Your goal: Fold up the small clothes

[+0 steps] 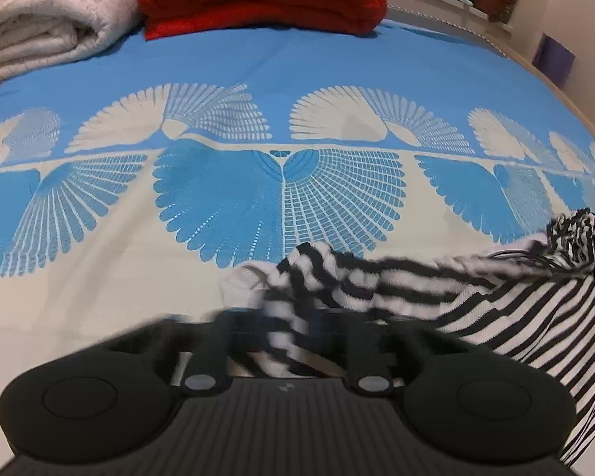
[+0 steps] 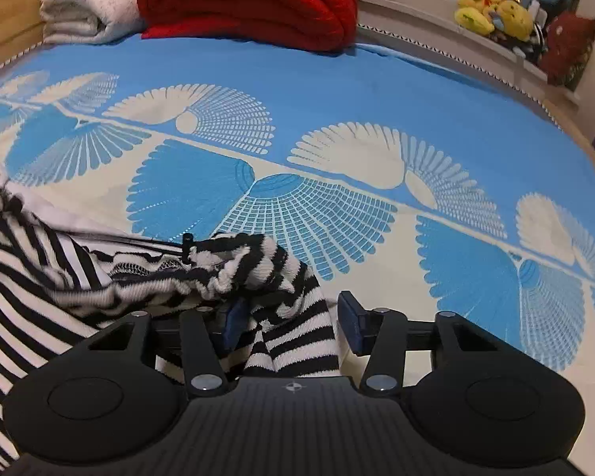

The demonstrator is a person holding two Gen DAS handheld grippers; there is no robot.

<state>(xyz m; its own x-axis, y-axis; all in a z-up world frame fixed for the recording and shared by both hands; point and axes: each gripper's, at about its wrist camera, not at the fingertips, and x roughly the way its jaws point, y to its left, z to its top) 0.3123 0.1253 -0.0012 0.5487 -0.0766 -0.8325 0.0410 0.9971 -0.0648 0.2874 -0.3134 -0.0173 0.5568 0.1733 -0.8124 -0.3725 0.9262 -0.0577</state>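
A black-and-white striped garment (image 1: 496, 309) lies bunched on the blue-and-cream bedspread (image 1: 258, 71). In the left wrist view it fills the lower right. One thick-striped corner of it runs between the blurred fingers of my left gripper (image 1: 289, 333), which is shut on it. In the right wrist view the same garment (image 2: 39, 277) spreads over the lower left. A thick-striped fold of it hangs between the fingers of my right gripper (image 2: 291, 317). Those fingers stand apart, with a sliver of room beside the right blue pad (image 2: 351, 319).
A folded red blanket (image 2: 250, 0) and a cream blanket (image 2: 87, 4) are stacked at the far end of the bed. Yellow and brown plush toys (image 2: 496, 12) sit on a ledge at the far right. The bedspread (image 2: 377, 79) stretches flat ahead of both grippers.
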